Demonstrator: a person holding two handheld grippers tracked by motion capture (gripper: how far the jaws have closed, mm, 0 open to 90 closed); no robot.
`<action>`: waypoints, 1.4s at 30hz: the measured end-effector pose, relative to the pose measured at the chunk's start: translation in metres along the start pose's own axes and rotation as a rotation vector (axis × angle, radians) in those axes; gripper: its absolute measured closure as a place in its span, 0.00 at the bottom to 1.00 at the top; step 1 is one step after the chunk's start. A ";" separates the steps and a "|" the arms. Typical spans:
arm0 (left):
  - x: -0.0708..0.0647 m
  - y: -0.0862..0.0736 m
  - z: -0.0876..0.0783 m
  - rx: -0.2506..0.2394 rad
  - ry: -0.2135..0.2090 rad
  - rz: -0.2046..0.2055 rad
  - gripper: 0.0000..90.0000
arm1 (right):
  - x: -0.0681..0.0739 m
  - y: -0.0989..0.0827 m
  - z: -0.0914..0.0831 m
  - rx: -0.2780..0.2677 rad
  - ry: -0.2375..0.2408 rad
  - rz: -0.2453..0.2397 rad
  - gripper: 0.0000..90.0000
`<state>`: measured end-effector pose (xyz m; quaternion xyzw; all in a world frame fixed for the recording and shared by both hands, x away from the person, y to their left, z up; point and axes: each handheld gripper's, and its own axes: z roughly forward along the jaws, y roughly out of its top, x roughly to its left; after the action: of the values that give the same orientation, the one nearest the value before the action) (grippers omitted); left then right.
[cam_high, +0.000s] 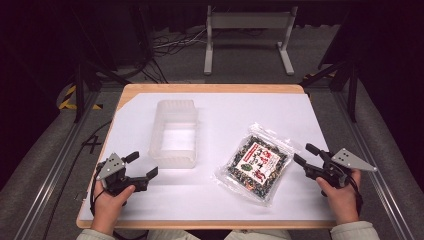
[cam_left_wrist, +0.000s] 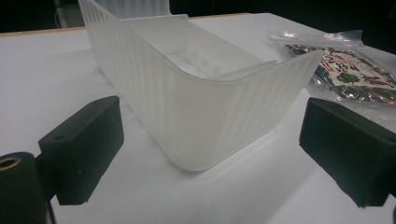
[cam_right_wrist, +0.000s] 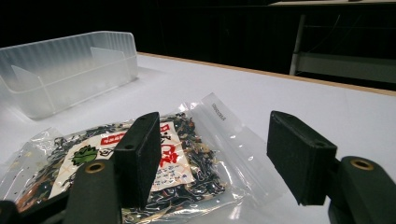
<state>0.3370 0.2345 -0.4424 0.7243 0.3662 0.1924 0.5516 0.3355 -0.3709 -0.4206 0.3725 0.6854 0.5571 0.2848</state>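
So the high view sits up above the near edge of the counter (cam_high: 215, 210), looking forward and down, far enough back to catch the whole top plus the floor and a grey frame (cam_high: 248, 37) behind it. The left gripper view rides low, just off the surface, staring along its own jaws right at the near end of the clear bin (cam_left_wrist: 201, 116), really close. The right gripper view is just as low, looking across the snack bag (cam_right_wrist: 126, 158) right under it. All three catch the bin (cam_high: 175, 134) and the bag (cam_high: 255, 162).
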 end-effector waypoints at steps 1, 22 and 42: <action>0.000 0.000 0.000 -0.002 -0.002 0.003 0.09 | 0.000 0.000 0.000 -0.002 -0.001 0.001 0.40; -0.001 -0.001 0.000 0.024 0.006 0.007 0.08 | -0.012 0.015 0.010 0.017 -0.009 0.034 0.36; -0.001 -0.002 0.000 0.030 0.006 0.006 0.08 | -0.036 0.026 0.041 0.065 -0.067 0.046 0.35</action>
<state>0.3360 0.2342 -0.4442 0.7329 0.3688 0.1907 0.5390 0.3938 -0.3752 -0.4048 0.4158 0.6843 0.5283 0.2824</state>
